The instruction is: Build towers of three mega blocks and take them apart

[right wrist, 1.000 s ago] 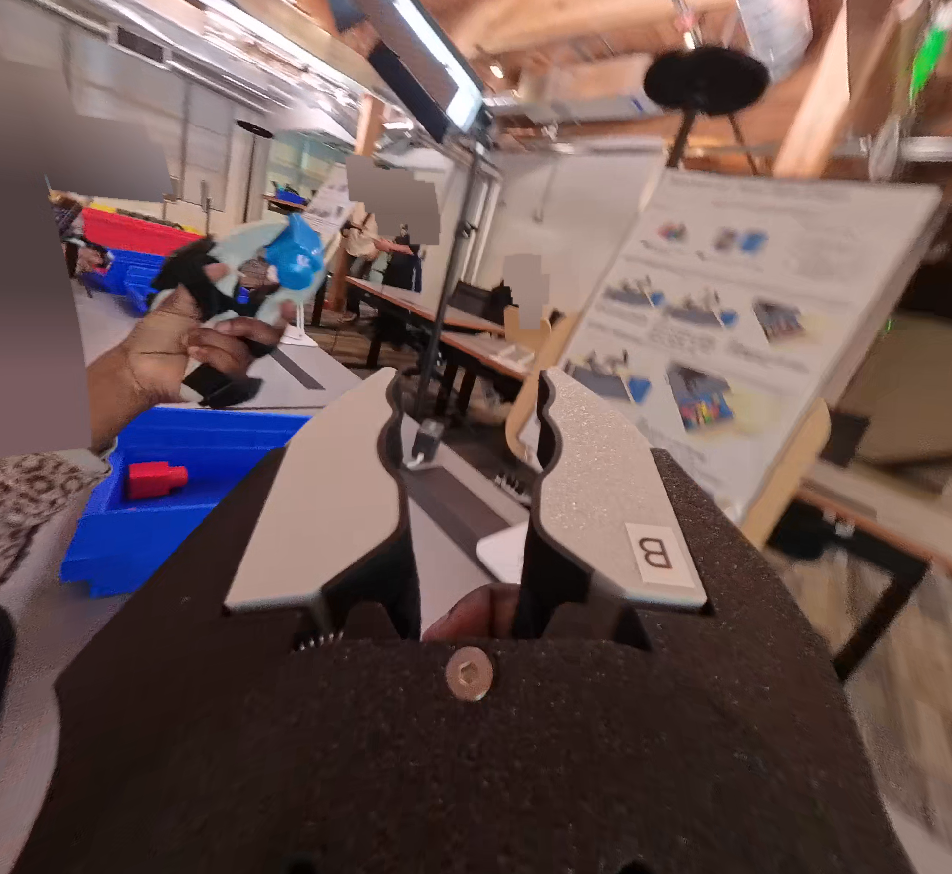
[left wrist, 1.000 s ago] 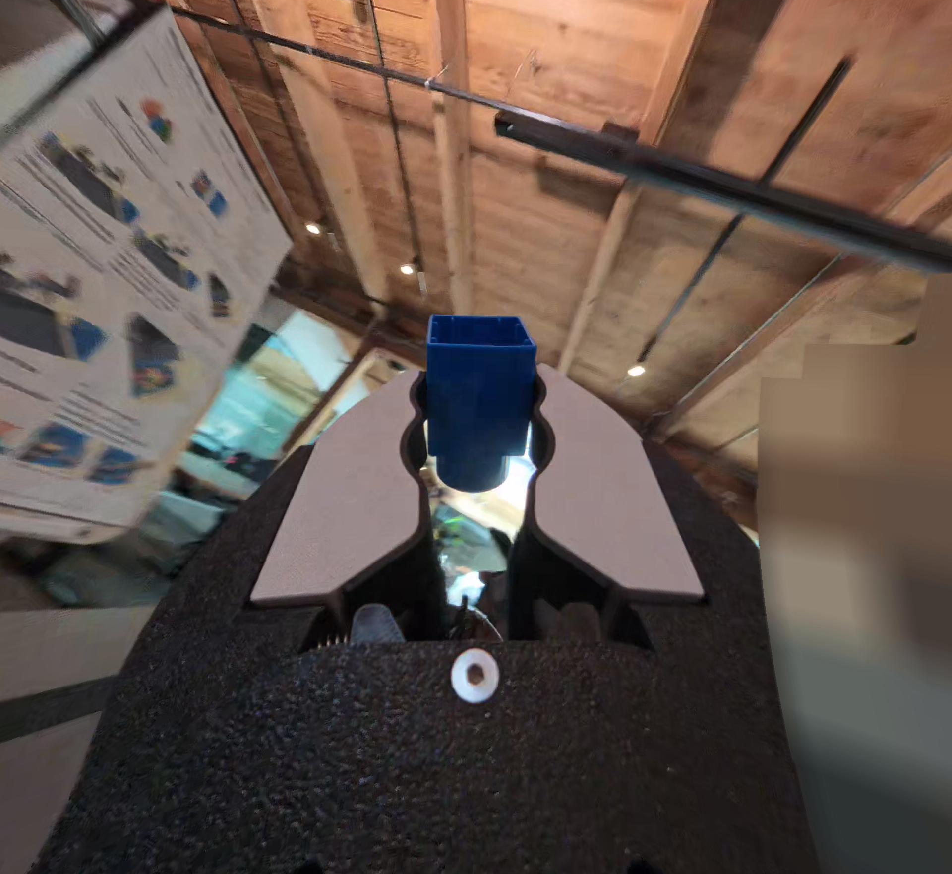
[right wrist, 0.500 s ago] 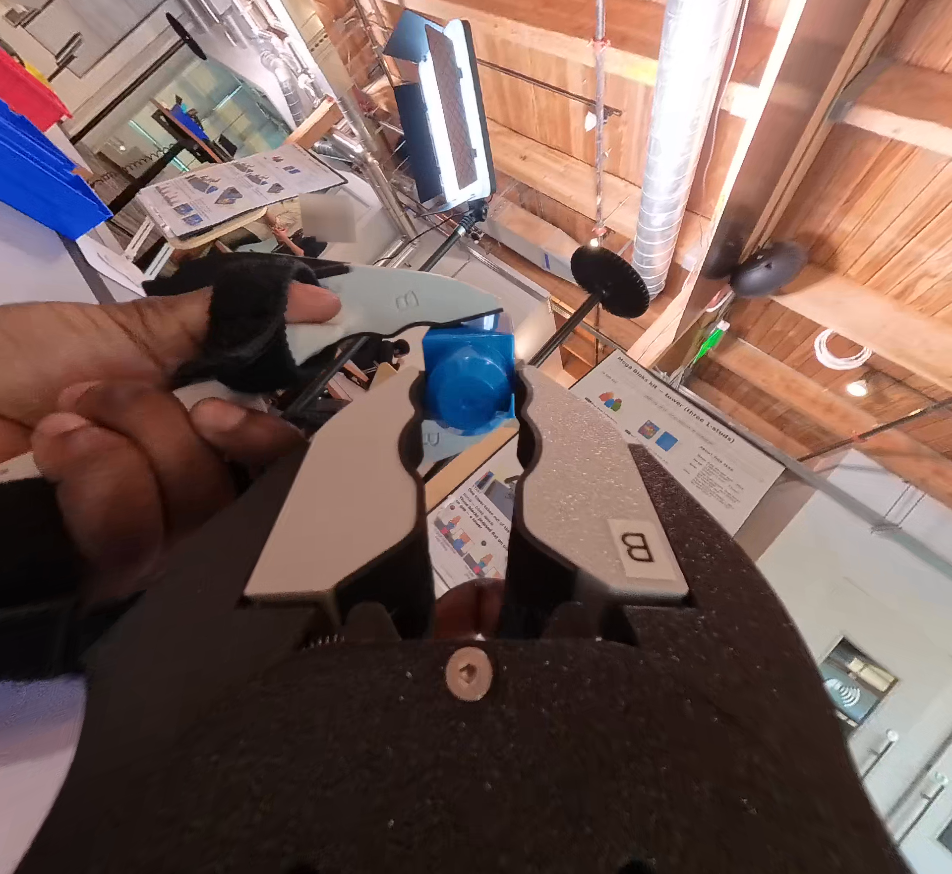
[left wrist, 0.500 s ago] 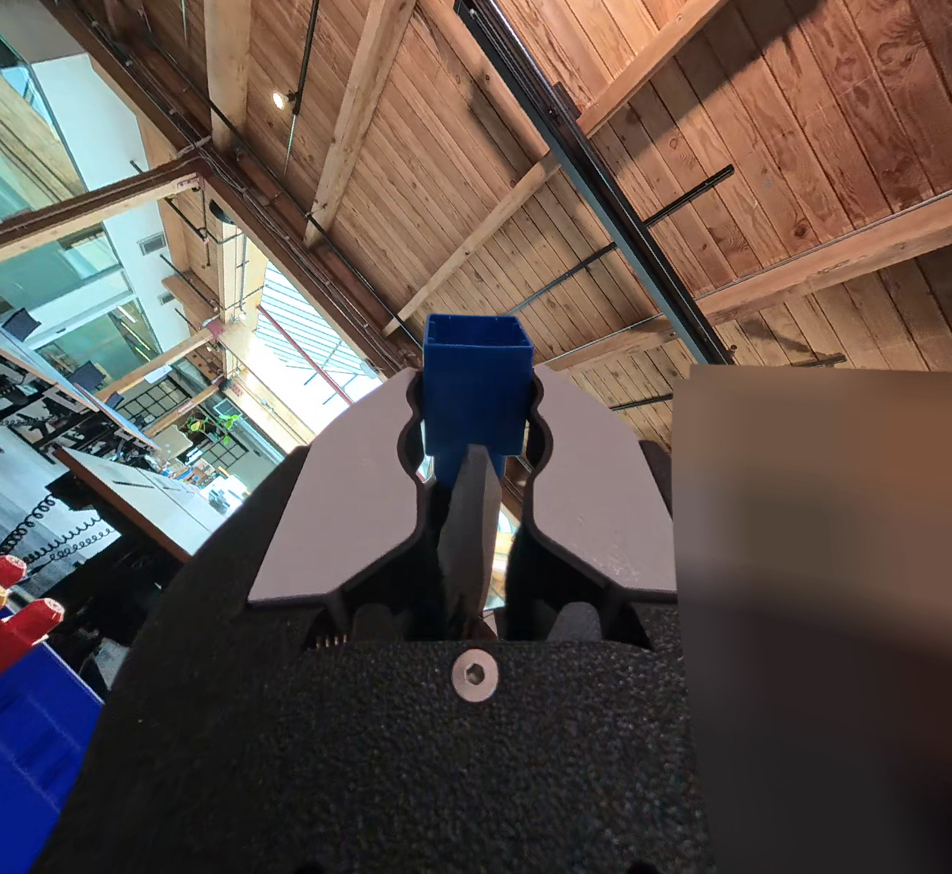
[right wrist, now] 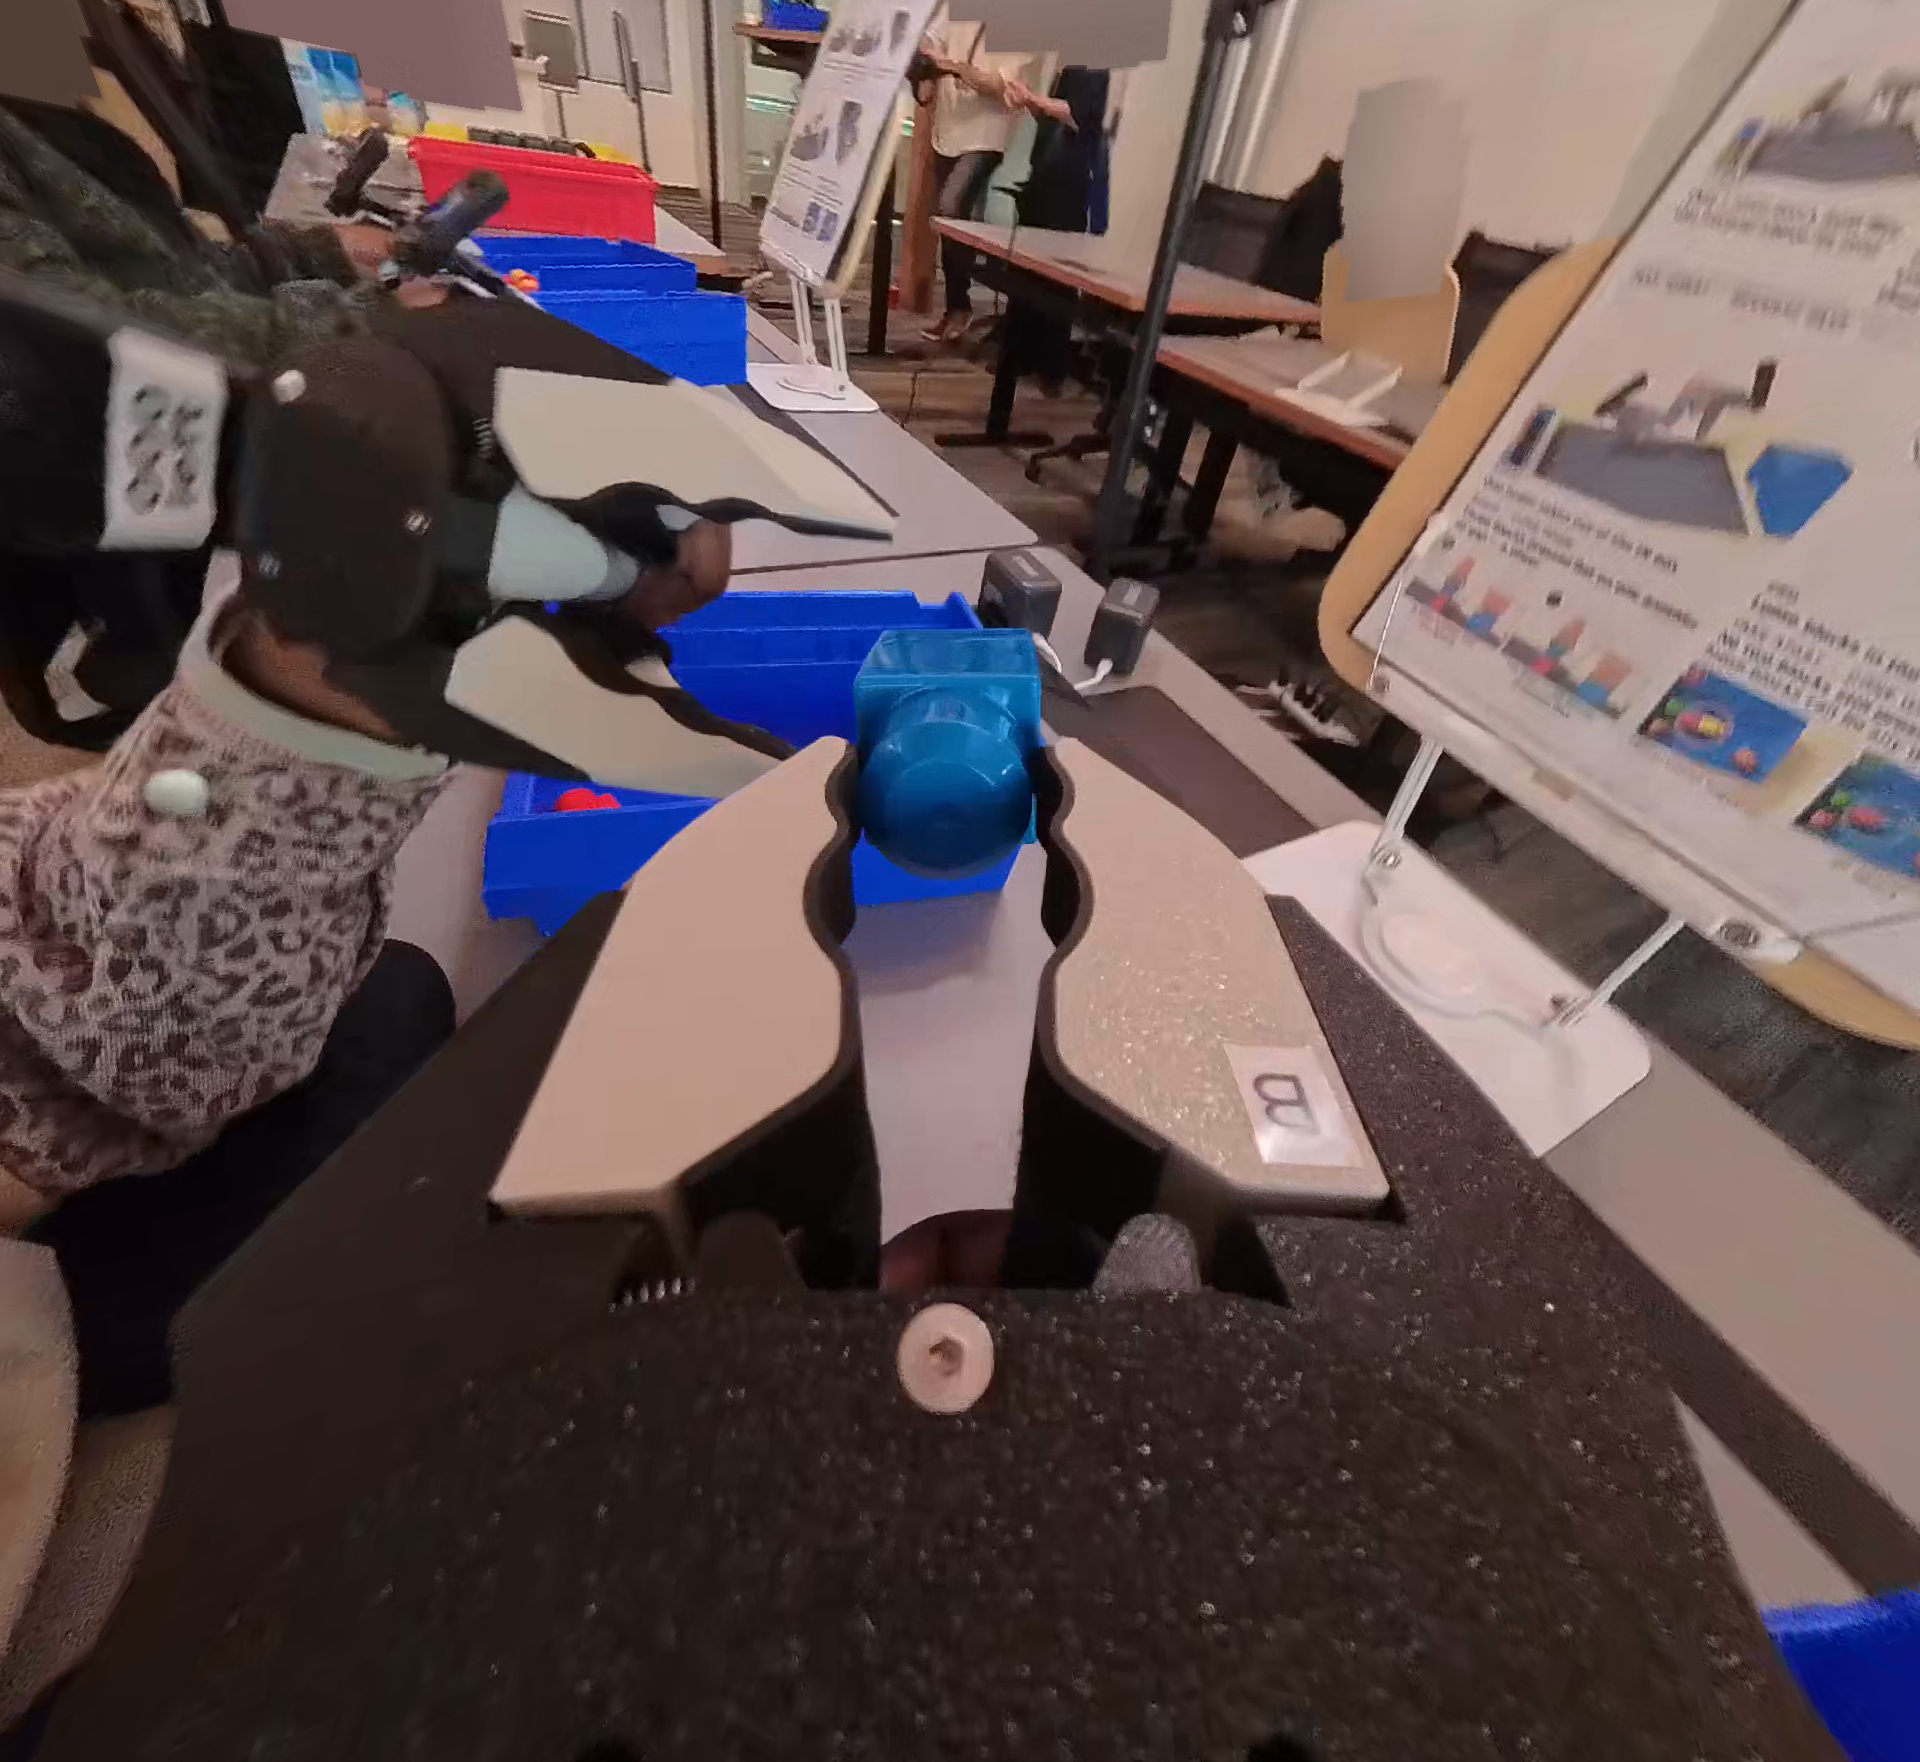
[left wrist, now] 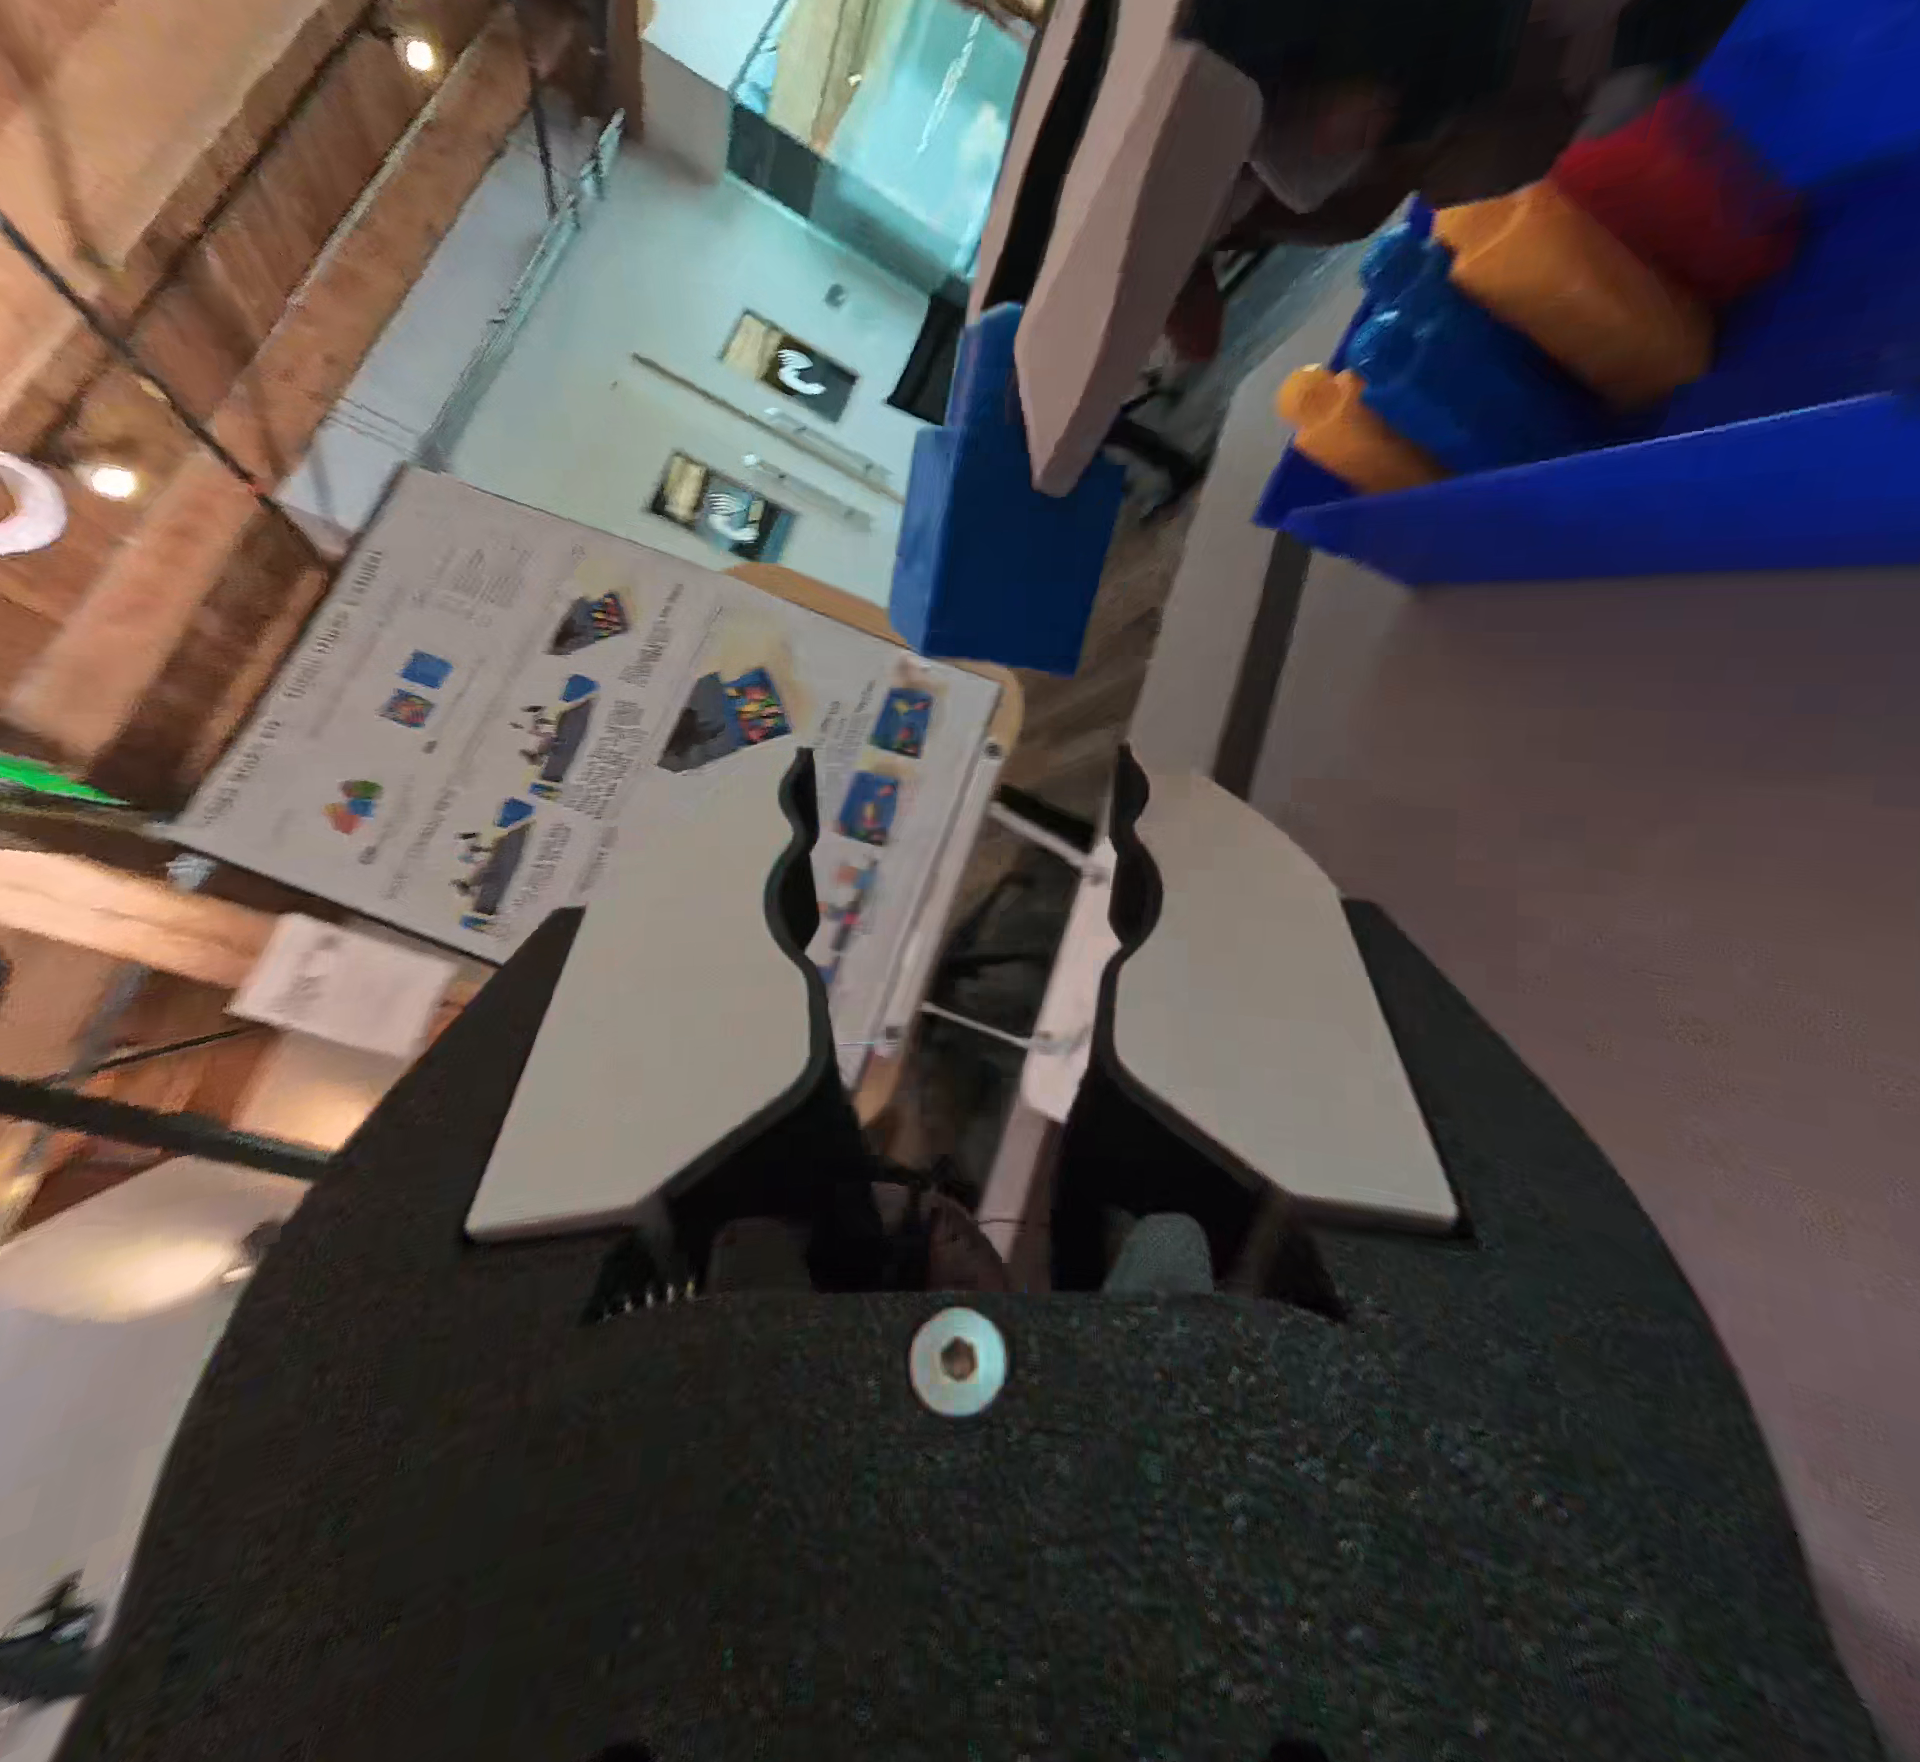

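Observation:
A blue mega block (right wrist: pixel 945 777) sits between the tips of my right gripper (right wrist: pixel 940 756), stud end toward the camera; the gripper is shut on it above the grey table (right wrist: pixel 945 1006). In the left wrist view the same block (left wrist: pixel 997 559) hangs from the right gripper (left wrist: pixel 1023 403) ahead of me. My left gripper (left wrist: pixel 961 777) is open and empty, a short way from the block. It also shows in the right wrist view (right wrist: pixel 842 642), jaws apart, left of the block.
A blue bin (left wrist: pixel 1610 507) holds an orange block (left wrist: pixel 1569 299), a blue block (left wrist: pixel 1455 372) and a red block (left wrist: pixel 1673 174). The bin (right wrist: pixel 769 652) lies behind the held block. An instruction board on a white stand (right wrist: pixel 1455 985) stands at the right. More bins and people are farther back.
The blue block passed from my left gripper to my right one. The left gripper opened and drew back. Both views swung down from the ceiling toward the table.

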Demonstrator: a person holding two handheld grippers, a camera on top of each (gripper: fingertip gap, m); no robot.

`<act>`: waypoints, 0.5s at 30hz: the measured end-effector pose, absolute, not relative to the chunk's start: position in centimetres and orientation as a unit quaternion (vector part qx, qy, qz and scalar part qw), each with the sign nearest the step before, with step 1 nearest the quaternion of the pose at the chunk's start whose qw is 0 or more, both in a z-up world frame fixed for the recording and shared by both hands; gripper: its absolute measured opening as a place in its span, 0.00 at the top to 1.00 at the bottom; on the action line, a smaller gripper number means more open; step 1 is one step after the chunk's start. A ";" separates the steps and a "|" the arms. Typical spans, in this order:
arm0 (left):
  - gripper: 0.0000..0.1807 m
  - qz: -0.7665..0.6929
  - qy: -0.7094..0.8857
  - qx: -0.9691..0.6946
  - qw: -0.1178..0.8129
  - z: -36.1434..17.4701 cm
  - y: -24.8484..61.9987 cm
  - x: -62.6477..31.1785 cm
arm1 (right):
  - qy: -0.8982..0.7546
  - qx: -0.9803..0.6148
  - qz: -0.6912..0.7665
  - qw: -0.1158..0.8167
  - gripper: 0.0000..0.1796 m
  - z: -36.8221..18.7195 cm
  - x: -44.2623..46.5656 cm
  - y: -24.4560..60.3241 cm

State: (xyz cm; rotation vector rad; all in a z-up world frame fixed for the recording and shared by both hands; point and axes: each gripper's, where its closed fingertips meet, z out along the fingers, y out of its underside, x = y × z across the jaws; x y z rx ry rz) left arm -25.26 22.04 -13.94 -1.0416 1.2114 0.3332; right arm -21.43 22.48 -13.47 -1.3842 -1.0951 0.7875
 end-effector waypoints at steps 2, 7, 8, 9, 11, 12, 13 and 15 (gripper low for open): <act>0.69 0.220 0.530 -0.420 0.703 -13.2 22.5 -24.0 | -0.457 -0.608 0.337 0.555 0.82 -13.9 -21.5 22.8; 0.75 0.293 0.540 -0.364 0.699 -13.9 23.2 -22.3 | -0.434 -0.639 0.316 0.552 0.82 -14.5 -20.8 23.9; 0.75 0.288 0.537 -0.369 0.701 -14.0 23.3 -22.2 | -0.430 -0.642 0.317 0.550 0.82 -14.5 -20.7 24.0; 0.74 0.289 0.537 -0.370 0.701 -14.0 23.4 -22.2 | -0.428 -0.642 0.321 0.549 0.82 -14.5 -20.6 24.0; 0.72 0.300 0.541 -0.373 0.692 -14.2 23.5 -22.1 | -0.424 -0.633 0.336 0.554 0.82 -14.0 -20.6 23.8; 0.71 0.300 0.542 -0.372 0.691 -14.3 23.6 -22.0 | -0.424 -0.630 0.339 0.555 0.82 -13.8 -20.6 23.7; 0.72 0.299 0.539 -0.371 0.695 -14.3 23.6 -21.9 | -0.429 -0.629 0.342 0.552 0.82 -13.9 -20.7 23.4; 0.80 0.310 0.525 -0.366 0.703 -13.8 23.6 -22.0 | -0.436 -0.624 0.349 0.547 0.82 -13.8 -21.1 22.9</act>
